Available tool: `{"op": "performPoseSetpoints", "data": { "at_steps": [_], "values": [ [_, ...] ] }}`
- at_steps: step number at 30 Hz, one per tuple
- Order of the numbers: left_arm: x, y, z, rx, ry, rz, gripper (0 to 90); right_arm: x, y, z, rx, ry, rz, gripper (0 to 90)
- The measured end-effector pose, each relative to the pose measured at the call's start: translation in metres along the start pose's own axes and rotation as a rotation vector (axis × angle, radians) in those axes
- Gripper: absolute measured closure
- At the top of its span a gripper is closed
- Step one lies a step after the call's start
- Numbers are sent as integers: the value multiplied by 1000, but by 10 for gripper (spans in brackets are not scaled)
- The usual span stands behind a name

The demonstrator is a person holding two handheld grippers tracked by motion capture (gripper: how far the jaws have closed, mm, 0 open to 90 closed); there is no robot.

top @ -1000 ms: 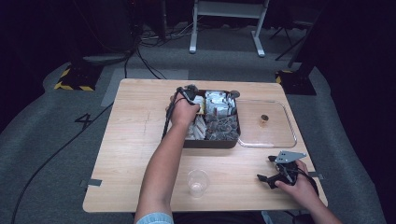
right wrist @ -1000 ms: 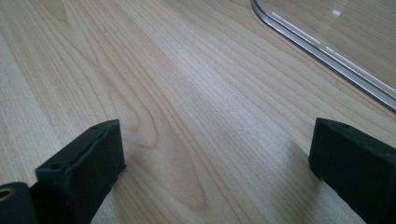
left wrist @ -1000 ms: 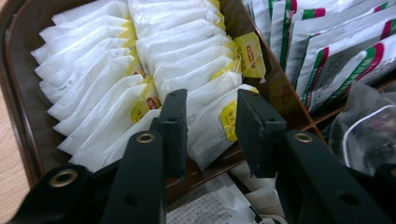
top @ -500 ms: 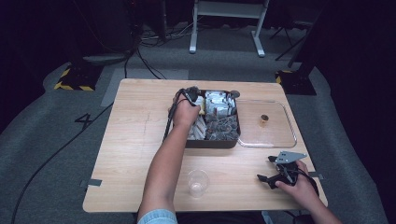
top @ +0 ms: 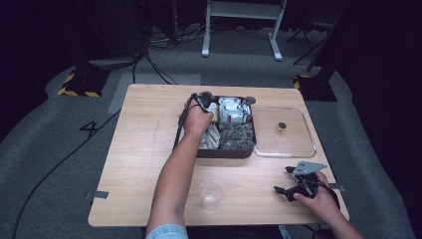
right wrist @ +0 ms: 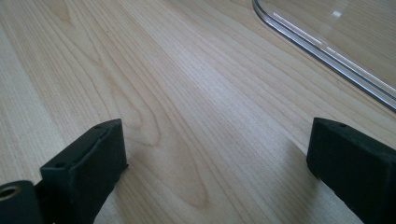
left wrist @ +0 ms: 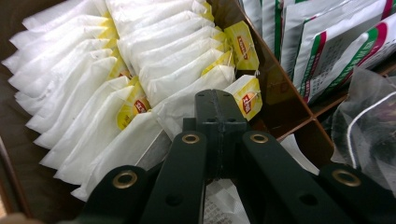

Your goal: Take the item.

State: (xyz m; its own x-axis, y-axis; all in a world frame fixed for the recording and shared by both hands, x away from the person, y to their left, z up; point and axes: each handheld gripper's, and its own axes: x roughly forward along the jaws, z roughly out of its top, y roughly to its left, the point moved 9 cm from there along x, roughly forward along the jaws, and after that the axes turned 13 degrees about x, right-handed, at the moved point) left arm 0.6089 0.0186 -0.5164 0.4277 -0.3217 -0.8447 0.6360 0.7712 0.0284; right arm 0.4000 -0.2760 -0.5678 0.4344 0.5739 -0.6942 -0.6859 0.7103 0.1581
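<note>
The left gripper [left wrist: 219, 105] reaches down into the dark, divided rectangular box [top: 226, 152] at the middle of the pale wooden table [top: 144, 149], and its black jaws have just been closing: they now stand pressed together over the front of a row of white paper tea bags with yellow tags [left wrist: 140, 74]. The nearest white tea bag [left wrist: 180, 109] appears to be nipped by its top edge between them, though the jaw tips hide the exact contact. The bags stand on edge in their compartment, which leaves a thin upper rim to pinch. The right gripper [right wrist: 215, 154] rests low over bare wood with jaws wide apart and nothing between them (idle, clear of the box), beside the clear plastic lid [top: 286, 132]; a clear plastic cup [top: 211, 194] waits near the front edge, probably for the bag
</note>
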Motion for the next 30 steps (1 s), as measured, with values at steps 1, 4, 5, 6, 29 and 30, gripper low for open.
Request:
{"op": "performPoseSetpoints", "data": {
  "at_steps": [1, 4, 5, 6, 29, 30],
  "values": [
    [-1, 1, 1, 6, -6, -1, 900, 0, 0, 0, 0, 0, -1, 48],
    [-6, 2, 4, 1, -26, -1, 900, 0, 0, 0, -1, -1, -1, 48],
    [-7, 3, 4, 3, -29, -2, 900, 0, 0, 0, -1, -1, -1, 48],
    [-9, 4, 5, 2, -33, -2, 900, 0, 0, 0, -1, 0, -1, 48],
    [-89, 15, 17, 64, -199, -30, 900, 0, 0, 0, 0, 0, 1, 48],
    [-94, 15, 15, 67, -203, -33, 900, 0, 0, 0, -1, -1, 1, 48]
  ]
}}
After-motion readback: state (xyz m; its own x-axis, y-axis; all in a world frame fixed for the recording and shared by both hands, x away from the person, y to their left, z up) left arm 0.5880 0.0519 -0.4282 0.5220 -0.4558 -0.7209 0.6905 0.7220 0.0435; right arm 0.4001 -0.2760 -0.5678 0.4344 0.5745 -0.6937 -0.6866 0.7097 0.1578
